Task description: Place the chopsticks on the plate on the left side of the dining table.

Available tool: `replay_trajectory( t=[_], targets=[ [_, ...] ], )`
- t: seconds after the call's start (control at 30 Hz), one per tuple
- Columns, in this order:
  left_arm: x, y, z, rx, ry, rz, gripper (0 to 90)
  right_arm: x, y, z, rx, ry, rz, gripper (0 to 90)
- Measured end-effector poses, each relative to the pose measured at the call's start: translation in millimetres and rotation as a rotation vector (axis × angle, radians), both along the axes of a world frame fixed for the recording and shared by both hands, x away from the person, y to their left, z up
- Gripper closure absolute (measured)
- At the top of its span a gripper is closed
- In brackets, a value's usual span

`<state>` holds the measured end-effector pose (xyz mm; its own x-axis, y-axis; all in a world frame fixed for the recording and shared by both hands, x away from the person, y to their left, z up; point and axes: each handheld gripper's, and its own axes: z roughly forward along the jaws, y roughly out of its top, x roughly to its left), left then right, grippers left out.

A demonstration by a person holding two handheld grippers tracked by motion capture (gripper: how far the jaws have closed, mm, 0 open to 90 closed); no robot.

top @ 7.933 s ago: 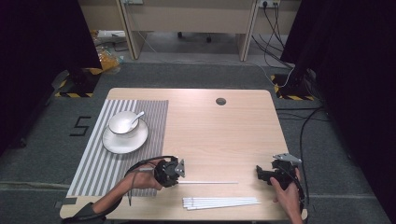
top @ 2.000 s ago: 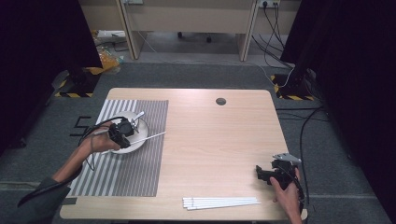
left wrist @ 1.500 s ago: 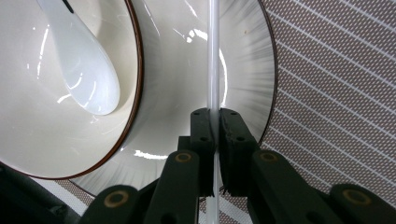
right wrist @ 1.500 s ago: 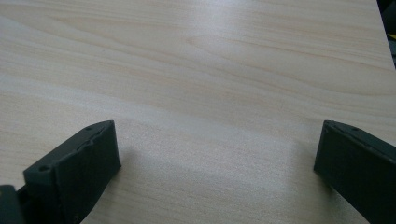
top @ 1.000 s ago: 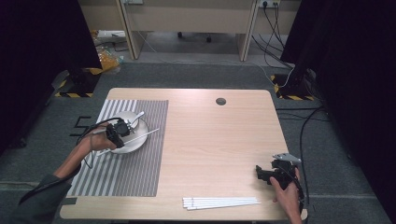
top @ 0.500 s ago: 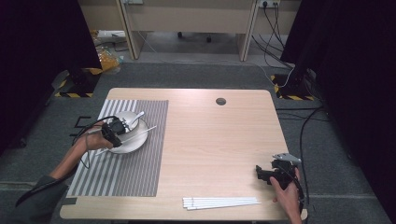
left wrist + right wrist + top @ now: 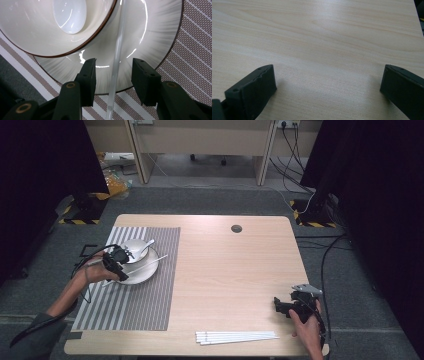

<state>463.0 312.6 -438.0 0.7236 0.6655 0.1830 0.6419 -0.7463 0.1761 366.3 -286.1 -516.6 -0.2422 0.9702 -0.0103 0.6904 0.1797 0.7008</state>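
One white stick point(image 7: 117, 62) lies between the jaws of the left gripper point(image 7: 113, 72), touching neither pad — the jaws have just been opening, and the stick now rests on its own across the plate point(image 7: 155, 37). Its long axis runs straight away from the gripper, along the line of the jaws: the near end hangs past the plate's rim over the striped placemat point(image 7: 195, 62), the far end passes just beside the bowl point(image 7: 30, 32) that sits on the plate. In the high view the stick point(image 7: 149, 261) slants from the left gripper point(image 7: 117, 257) toward the plate's right edge and sticks out beyond it.

The bowl holds a white spoon point(image 7: 68, 15), and nothing else can be made out in it; the plate carries the bowl and the stick.

Next, I judge, comes a plain retreat back along the stick's own axis, so neither pad knocks it sideways off the rim.

Several more white sticks point(image 7: 235, 337) lie in a bundle at the table's point(image 7: 235, 270) near edge, well apart from the plate. The right gripper point(image 7: 292, 306) is much the nearer to them (its jaws stand wide apart over bare wood, grasping nothing), resting near the table's right corner.
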Motion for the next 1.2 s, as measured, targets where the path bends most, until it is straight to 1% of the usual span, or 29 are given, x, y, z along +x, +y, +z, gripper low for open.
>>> replay_trajectory(
  t=[0.07,0.17,0.27,0.3,0.37,0.5,0.57,0.63,0.7,0.73,0.77,0.8,0.87,0.9,0.93,0.97,1.03,1.2],
  targets=[
    [0.0,1.7,-1.1,0.006,0.0,0.006,53.8,0.0,0.0,0.0,0.0,0.0,0.0,0.2],
    [-0.1,3.5,-2.8,0.025,-0.006,0.008,53.3,0.0,0.0,0.0,0.0,0.0,0.0,0.2],
    [1.0,5.3,-4.7,0.051,-0.018,0.01,53.0,0.0,0.0,0.0,0.0,0.0,0.0,0.2],
    [1.3,5.9,-4.8,0.062,-0.014,0.01,53.0,0.0,0.0,0.0,0.0,0.0,0.0,0.2],
    [2.0,7.2,-5.4,0.074,-0.019,0.01,52.9,0.0,0.0,0.0,0.0,0.0,0.0,0.2],
    [3.4,9.3,-7.4,0.083,-0.029,0.023,53.1,0.0,0.0,0.0,0.0,0.0,0.0,0.2],
    [4.8,10.4,-7.5,0.101,-0.043,0.025,52.7,0.0,0.0,0.0,0.0,0.0,0.0,0.2],
    [6.2,11.3,-7.4,0.113,-0.044,0.025,52.9,0.0,0.0,0.0,0.0,0.0,0.0,0.2],
    [7.0,11.6,-8.2,0.114,-0.049,0.033,52.4,0.0,0.0,0.0,0.0,0.0,0.0,0.2],
    [7.9,11.9,-7.8,0.126,-0.046,0.035,52.3,0.0,0.0,0.0,0.0,0.0,0.0,0.2],
    [9.4,12.5,-7.4,0.128,-0.049,0.025,52.3,0.0,0.0,0.0,0.0,0.0,0.0,0.2],
    [9.5,12.7,-7.1,0.131,-0.049,0.036,52.3,0.0,0.0,0.0,0.0,0.0,0.0,0.2],
    [10.6,13.4,-6.4,0.139,-0.059,0.041,52.3,0.0,0.0,0.0,0.0,0.0,0.0,0.2],
    [10.8,13.5,-5.8,0.136,-0.056,0.045,52.3,0.0,0.0,0.0,0.0,0.0,0.0,0.2],
    [11.2,13.6,-5.3,0.136,-0.061,0.036,52.3,0.0,0.0,0.0,0.0,0.0,0.0,0.2],
    [10.5,13.0,-5.3,0.134,-0.055,0.044,52.2,0.0,0.0,0.0,0.0,0.0,0.0,0.2],
    [11.1,13.0,-5.0,0.147,-0.065,0.044,52.0,0.0,0.0,0.0,0.0,0.0,0.0,0.2],
    [11.9,13.5,-5.7,0.151,-0.071,0.049,52.1,0.0,0.0,0.0,0.0,0.0,0.0,0.2]
  ],
)
